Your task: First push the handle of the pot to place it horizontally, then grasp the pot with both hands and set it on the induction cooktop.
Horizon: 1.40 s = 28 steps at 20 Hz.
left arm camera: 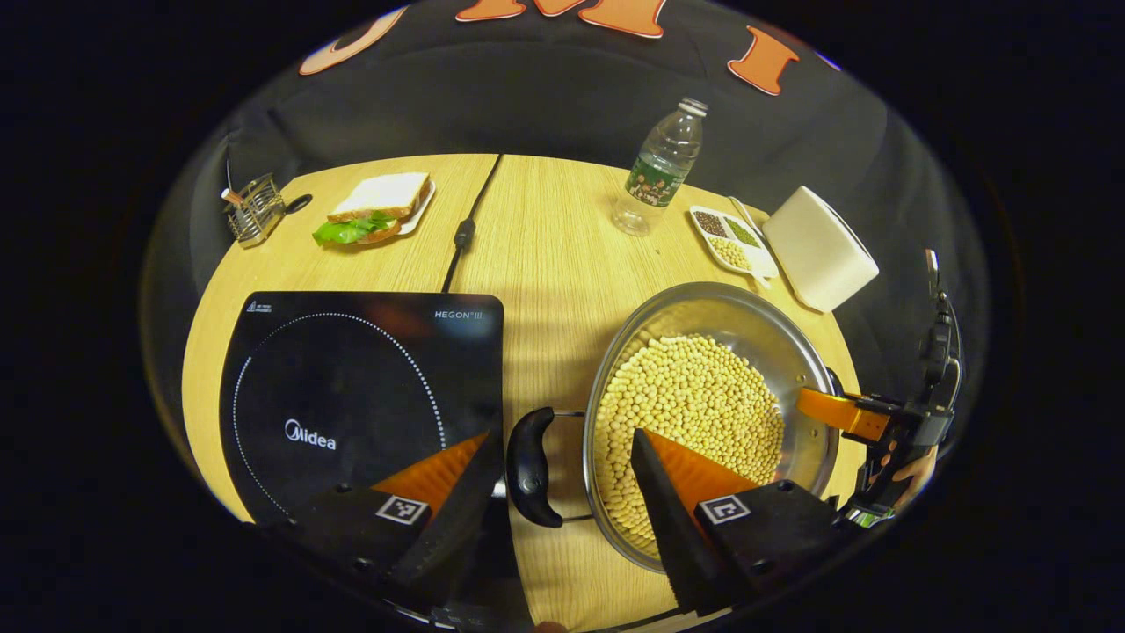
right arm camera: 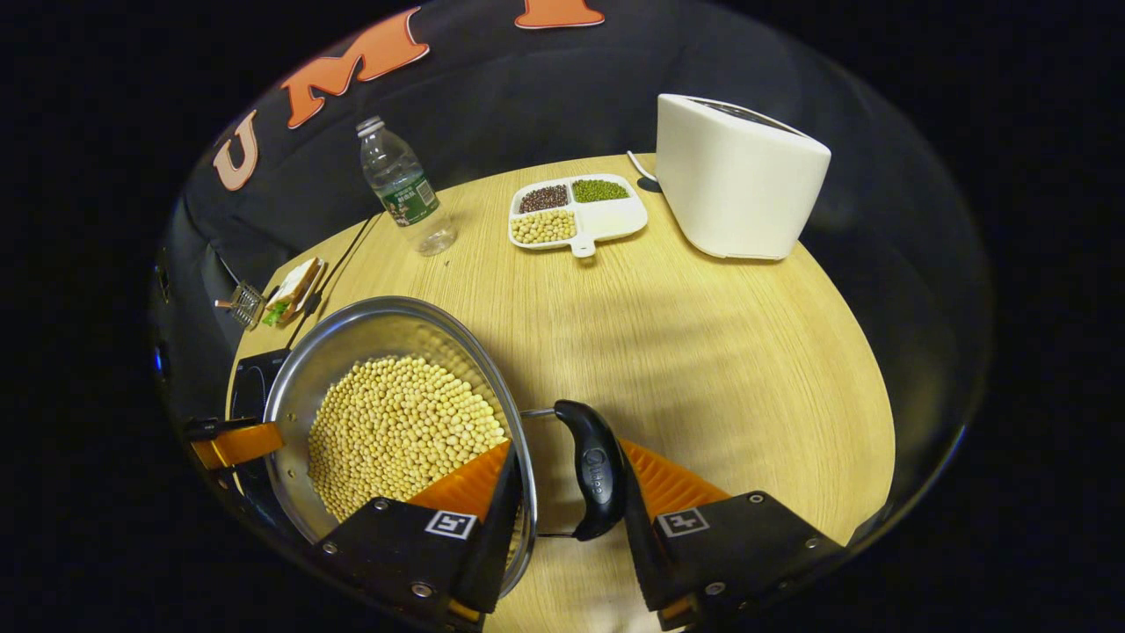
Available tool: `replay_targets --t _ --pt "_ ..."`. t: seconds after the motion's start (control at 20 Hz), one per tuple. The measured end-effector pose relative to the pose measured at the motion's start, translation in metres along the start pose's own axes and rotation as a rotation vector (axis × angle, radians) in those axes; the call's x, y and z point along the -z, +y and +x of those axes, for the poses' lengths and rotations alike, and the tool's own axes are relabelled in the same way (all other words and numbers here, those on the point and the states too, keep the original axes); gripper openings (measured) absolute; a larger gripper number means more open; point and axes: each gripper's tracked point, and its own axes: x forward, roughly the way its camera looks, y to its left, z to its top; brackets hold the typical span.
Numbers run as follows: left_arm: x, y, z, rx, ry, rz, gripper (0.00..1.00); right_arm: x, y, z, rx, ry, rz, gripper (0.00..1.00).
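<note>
The steel pot [left arm camera: 756, 330], full of soybeans [left arm camera: 690, 400], stands on the wooden table just right of the black induction cooktop [left arm camera: 352, 387]. My left gripper [left arm camera: 562, 435] is open and straddles the pot's black left handle [left arm camera: 532, 466]: one finger is outside the handle, the other over the beans inside the rim. My right gripper [right arm camera: 567, 453] is shut on the right handle [right arm camera: 593, 470] and the pot's rim [right arm camera: 525, 475], with one finger inside the pot. The right gripper's orange finger [left arm camera: 831, 409] also shows at the pot's far rim in the left gripper view.
At the back of the table are a water bottle [left arm camera: 661, 167], a divided dish of beans [right arm camera: 576, 211] and a white toaster [right arm camera: 738, 176]. A sandwich on a plate [left arm camera: 378, 207] and a small wire rack [left arm camera: 255, 209] sit behind the cooktop. The cooktop's cord [left arm camera: 464, 233] runs backward.
</note>
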Motion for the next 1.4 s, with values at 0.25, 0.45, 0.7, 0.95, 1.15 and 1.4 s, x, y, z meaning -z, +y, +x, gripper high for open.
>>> replay_targets --t 0.25,0.45,0.7,0.95,1.15,1.4 --pt "0.009 0.003 0.008 -0.035 0.074 0.062 0.68 0.001 -0.007 -0.002 0.002 -0.002 0.011 0.58" --pt "0.012 -0.006 0.013 -0.020 0.110 0.030 0.59 0.003 -0.014 -0.005 0.012 0.013 0.039 0.58" --pt "0.018 -0.011 0.012 -0.021 0.124 0.014 0.47 0.006 -0.017 -0.014 0.020 0.007 0.046 0.52" --pt "0.015 -0.005 -0.008 -0.014 0.120 0.003 0.46 0.004 -0.006 -0.028 -0.001 0.010 0.061 0.52" --pt "0.006 0.009 -0.028 -0.007 0.101 -0.009 0.46 -0.006 0.015 -0.045 -0.016 -0.004 0.059 0.52" --pt "0.001 0.038 -0.056 0.003 0.079 -0.027 0.46 -0.014 0.050 -0.067 -0.026 -0.033 0.049 0.52"
